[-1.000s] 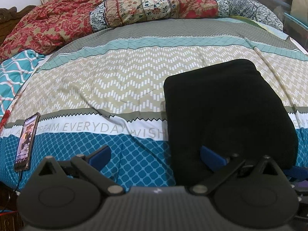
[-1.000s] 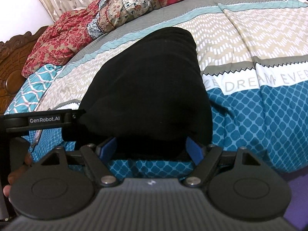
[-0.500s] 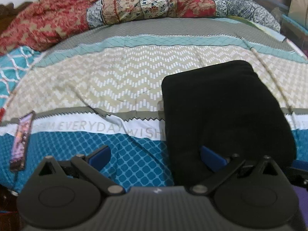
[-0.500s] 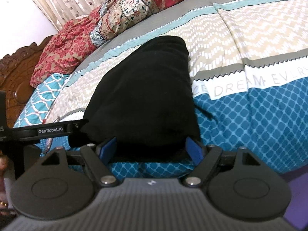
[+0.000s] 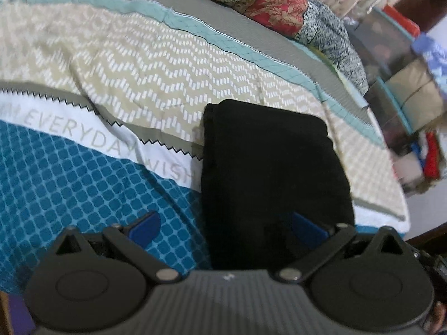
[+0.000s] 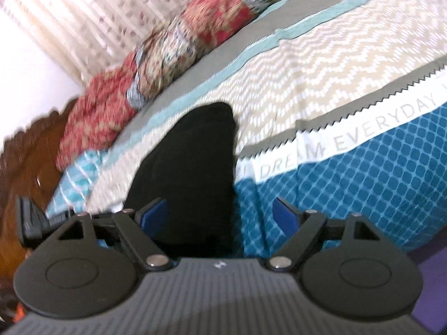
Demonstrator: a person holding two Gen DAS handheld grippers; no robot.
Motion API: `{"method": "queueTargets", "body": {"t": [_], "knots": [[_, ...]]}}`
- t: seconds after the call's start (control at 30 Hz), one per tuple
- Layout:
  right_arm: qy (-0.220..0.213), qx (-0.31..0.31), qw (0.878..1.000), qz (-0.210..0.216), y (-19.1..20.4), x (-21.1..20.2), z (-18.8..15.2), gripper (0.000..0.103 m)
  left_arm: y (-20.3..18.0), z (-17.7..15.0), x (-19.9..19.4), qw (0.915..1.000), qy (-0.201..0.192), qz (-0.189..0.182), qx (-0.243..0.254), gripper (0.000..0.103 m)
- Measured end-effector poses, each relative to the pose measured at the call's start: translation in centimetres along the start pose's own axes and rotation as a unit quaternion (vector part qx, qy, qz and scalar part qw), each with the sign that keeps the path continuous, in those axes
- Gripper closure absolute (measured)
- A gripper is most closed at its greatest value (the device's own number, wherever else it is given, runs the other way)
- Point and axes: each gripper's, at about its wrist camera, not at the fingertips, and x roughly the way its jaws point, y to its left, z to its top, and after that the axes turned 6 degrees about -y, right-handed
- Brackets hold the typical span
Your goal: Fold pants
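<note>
Left wrist | pants (image 5: 273, 167) folded, soft, limp; grip near edge | left gripper (image 5: 226, 227) spread | right gripper (image 6: 222, 213) spread, empty

The left gripper (image 5: 226, 224) has its two blue fingers (image 5: 144, 224) spread wide apart, holding nothing. The black pants (image 5: 271, 167) lie folded in a neat block on the bed cover (image 5: 83, 173). The right finger sits over the near end of the pants. The left finger is over the blue squares. Far past the fingers lies a flowery blanket (image 5: 268, 2).
</note>
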Motion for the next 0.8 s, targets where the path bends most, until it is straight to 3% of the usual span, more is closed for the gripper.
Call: {"method": "queueTargets", "body": {"t": [0.23, 0.8], "knots": [[0.006, 0.024, 0.999, 0.021, -0.7, 1.7, 1.1, 0.018, 1.0, 1.3, -0.3, 0.9986, -0.014, -0.040, -0.031, 0.000], [0.049, 0.027, 0.997, 0.054, -1.9, 4.7, 2.9, 0.018, 1.1, 1.9, 3.0, 0.9985, 0.019, -0.047, -0.018, 0.000]]}}
